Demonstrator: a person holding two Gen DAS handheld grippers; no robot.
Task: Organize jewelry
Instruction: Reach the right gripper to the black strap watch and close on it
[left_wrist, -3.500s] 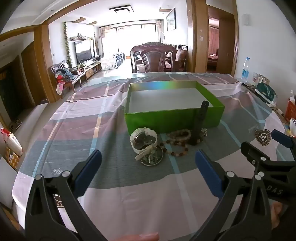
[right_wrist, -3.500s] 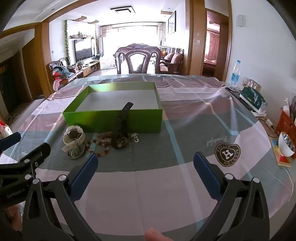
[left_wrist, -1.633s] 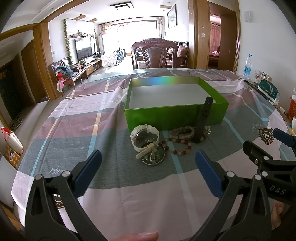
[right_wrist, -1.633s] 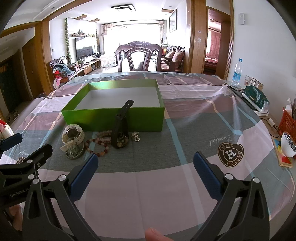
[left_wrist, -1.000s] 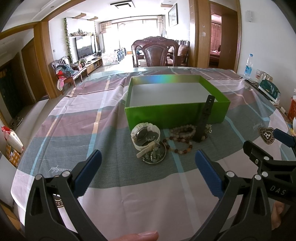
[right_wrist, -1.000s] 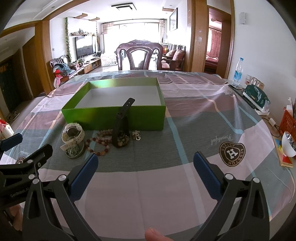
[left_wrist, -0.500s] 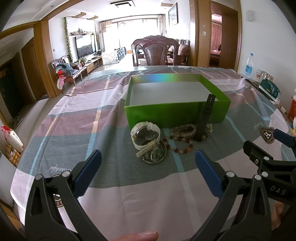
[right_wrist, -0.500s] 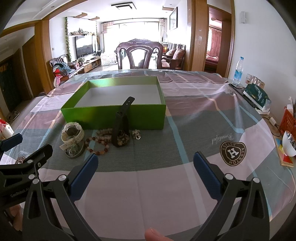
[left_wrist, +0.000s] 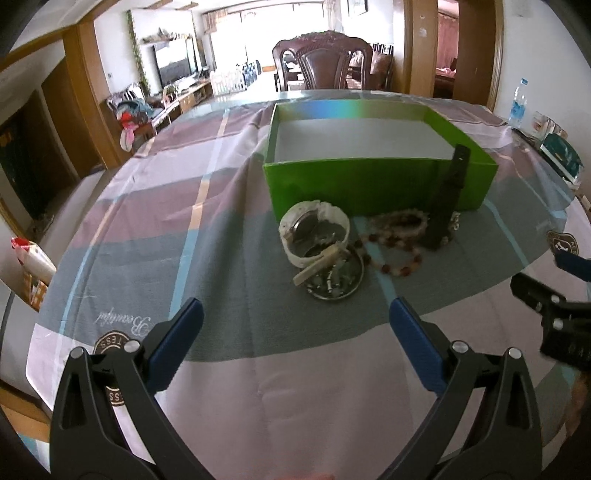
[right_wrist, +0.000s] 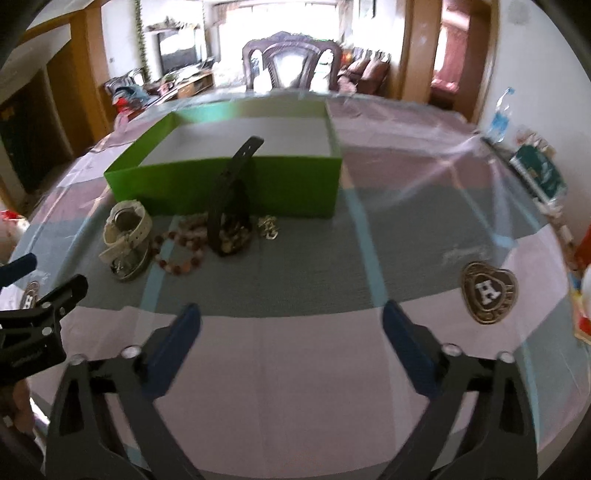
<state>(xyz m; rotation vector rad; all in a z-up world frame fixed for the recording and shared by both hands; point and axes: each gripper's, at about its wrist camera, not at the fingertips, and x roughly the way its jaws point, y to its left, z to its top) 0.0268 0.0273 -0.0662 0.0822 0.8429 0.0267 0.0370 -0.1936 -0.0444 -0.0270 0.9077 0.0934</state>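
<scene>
An empty green box (left_wrist: 376, 184) (right_wrist: 295, 184) sits on the checked tablecloth. In front of it lie a white watch (left_wrist: 314, 236) (right_wrist: 127, 229) on a round metal piece (left_wrist: 338, 282), a bead bracelet (left_wrist: 399, 243) (right_wrist: 181, 254), a black watch with its strap standing up (left_wrist: 448, 199) (right_wrist: 229, 206), and a small gold charm (right_wrist: 268, 227). My left gripper (left_wrist: 295, 332) is open and empty, short of the white watch. My right gripper (right_wrist: 290, 330) is open and empty, short of the black watch.
A wooden chair (left_wrist: 323, 61) stands beyond the table's far edge. At the right edge are a water bottle (left_wrist: 517, 105), a green packet (left_wrist: 559, 153) and an orange item (right_wrist: 583, 291). Each gripper shows at the side of the other's view.
Both grippers have moved forward toward the jewelry, the right one faster, with blur. Both stay open and empty. The jewelry has not moved.
</scene>
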